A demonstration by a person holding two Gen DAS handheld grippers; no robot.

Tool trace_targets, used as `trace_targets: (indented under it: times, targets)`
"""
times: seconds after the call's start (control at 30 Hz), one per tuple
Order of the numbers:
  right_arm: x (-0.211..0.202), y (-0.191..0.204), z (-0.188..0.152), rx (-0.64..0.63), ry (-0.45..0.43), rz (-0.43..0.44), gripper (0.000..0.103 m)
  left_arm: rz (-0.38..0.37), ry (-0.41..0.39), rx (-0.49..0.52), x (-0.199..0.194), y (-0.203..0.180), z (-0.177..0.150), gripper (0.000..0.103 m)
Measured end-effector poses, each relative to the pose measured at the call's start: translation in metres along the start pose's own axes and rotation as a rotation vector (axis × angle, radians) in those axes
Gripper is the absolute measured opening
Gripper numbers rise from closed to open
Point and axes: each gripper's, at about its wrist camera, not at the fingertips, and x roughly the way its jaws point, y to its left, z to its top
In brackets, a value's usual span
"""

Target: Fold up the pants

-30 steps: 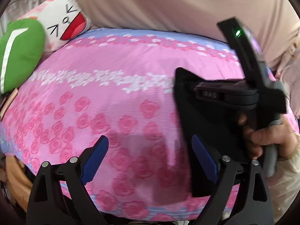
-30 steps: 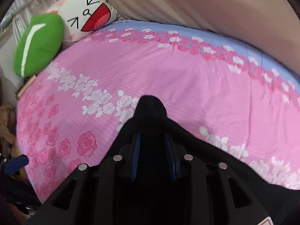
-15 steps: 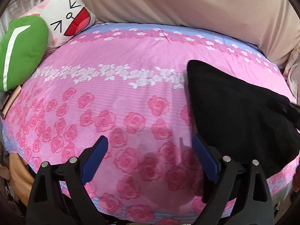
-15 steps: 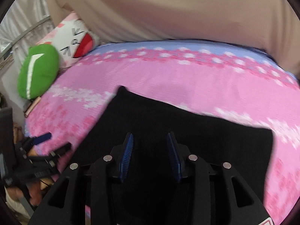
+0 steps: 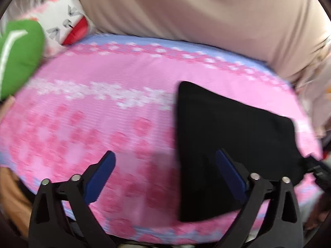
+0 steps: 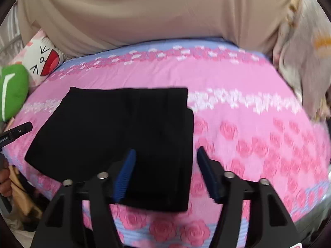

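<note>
Left wrist view: the left gripper [image 5: 164, 171] angles down over a bed with a pink rose-patterned sheet [image 5: 107, 111]. Its jaws have just been opening and stand spread wide, with nothing gripped between them; its right blue pad overlaps the near left part of the black pants [image 5: 231, 136], whether touching cannot be told. The pants lie folded flat on the right side of the bed. A green cushion [image 5: 18, 55] and a cartoon-face pillow [image 5: 64, 26] sit far left.

Right wrist view: the right gripper [image 6: 165, 172] tilts down above the folded pants [image 6: 115, 128]. Its jaws have just been opening and stand apart, straddling the pants' near right edge without pinching the cloth. The tip of the left gripper [image 6: 14, 133] shows at the left edge.
</note>
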Motion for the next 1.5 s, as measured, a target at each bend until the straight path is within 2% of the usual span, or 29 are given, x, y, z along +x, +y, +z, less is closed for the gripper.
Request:
trace_targets:
  times: [0.03,0.13,0.23,0.3,0.43,0.5,0.53,0.57,0.6,0.63,0.67,0.7,0.8,0.93,1.03,1.07,1.1,1.13,1.17,1.2,1.23,1.33,1.4,1.43,1.47,1.5]
  targets:
    - [0.003,-0.006,-0.005,0.030,0.023,0.022,0.067,-0.054,0.032,-0.002,0.005,-0.002,-0.003,0.098]
    - [0.015,-0.010,-0.018,0.091,0.066,0.067,0.068,-0.116,0.166,0.011,0.034,-0.013,-0.014,0.098]
    - [0.024,-0.023,-0.026,0.206,0.094,0.176,0.070,-0.225,0.247,-0.022,0.053,-0.022,-0.027,0.098]
    - [0.031,-0.033,-0.031,0.298,0.127,0.264,0.073,-0.235,0.219,-0.016,0.053,-0.027,-0.028,0.098]
    - [0.036,-0.037,-0.032,0.357,0.145,0.386,0.081,-0.278,0.238,0.009,0.057,-0.041,-0.027,0.098]
    - [0.041,-0.036,-0.030,0.368,0.135,0.407,0.083,-0.240,0.227,0.039,0.060,-0.051,-0.026,0.097]
    - [0.042,-0.033,-0.028,0.358,0.131,0.400,0.083,-0.223,0.220,0.049,0.061,-0.054,-0.026,0.094]
    - [0.043,-0.031,-0.025,0.351,0.123,0.390,0.076,-0.219,0.216,0.048,0.060,-0.057,-0.025,0.090]
    - [0.047,-0.030,-0.025,0.367,0.118,0.392,0.058,-0.214,0.210,0.041,0.059,-0.057,-0.023,0.080]
    - [0.051,-0.030,-0.025,0.377,0.122,0.413,0.051,-0.203,0.195,0.032,0.055,-0.057,-0.021,0.064]
    - [0.052,-0.032,-0.023,0.387,0.115,0.430,0.043,-0.193,0.179,0.035,0.050,-0.055,-0.019,0.054]
    - [0.050,-0.032,-0.023,0.392,0.105,0.445,0.040,-0.194,0.167,0.035,0.046,-0.054,-0.017,0.037]
    - [0.034,-0.020,-0.018,0.349,0.073,0.456,0.038,-0.222,0.156,0.047,0.032,-0.048,-0.011,0.032]
    - [0.015,-0.018,-0.016,0.345,0.059,0.513,0.037,-0.255,0.157,0.050,0.008,-0.041,-0.014,0.032]
    - [0.016,-0.019,-0.027,0.324,0.092,0.491,0.041,-0.261,0.202,0.058,0.009,-0.034,-0.024,0.039]
    - [0.024,-0.020,-0.033,0.317,0.115,0.452,0.048,-0.244,0.230,0.062,0.019,-0.033,-0.029,0.042]
    - [0.030,-0.021,-0.038,0.324,0.134,0.422,0.057,-0.235,0.245,0.055,0.026,-0.034,-0.030,0.052]
    - [0.035,-0.023,-0.042,0.343,0.143,0.427,0.057,-0.225,0.259,0.026,0.034,-0.032,-0.034,0.062]
    - [0.035,-0.026,-0.044,0.365,0.122,0.452,0.059,-0.220,0.256,0.008,0.036,-0.028,-0.035,0.067]
    - [0.036,-0.025,-0.044,0.360,0.125,0.453,0.059,-0.205,0.247,-0.007,0.038,-0.026,-0.035,0.077]
    - [0.036,-0.023,-0.043,0.349,0.126,0.453,0.061,-0.199,0.242,-0.014,0.040,-0.026,-0.034,0.083]
    - [0.037,-0.016,-0.041,0.321,0.125,0.451,0.069,-0.218,0.244,-0.032,0.047,-0.028,-0.035,0.090]
    - [0.039,-0.012,-0.040,0.314,0.117,0.444,0.070,-0.208,0.225,-0.017,0.047,-0.034,-0.035,0.089]
    - [0.039,-0.011,-0.039,0.316,0.115,0.446,0.071,-0.220,0.222,-0.014,0.046,-0.036,-0.035,0.077]
    - [0.041,-0.010,-0.038,0.318,0.113,0.445,0.071,-0.227,0.223,-0.014,0.046,-0.039,-0.035,0.073]
    - [0.041,-0.008,-0.037,0.319,0.112,0.442,0.069,-0.218,0.213,-0.006,0.042,-0.039,-0.033,0.062]
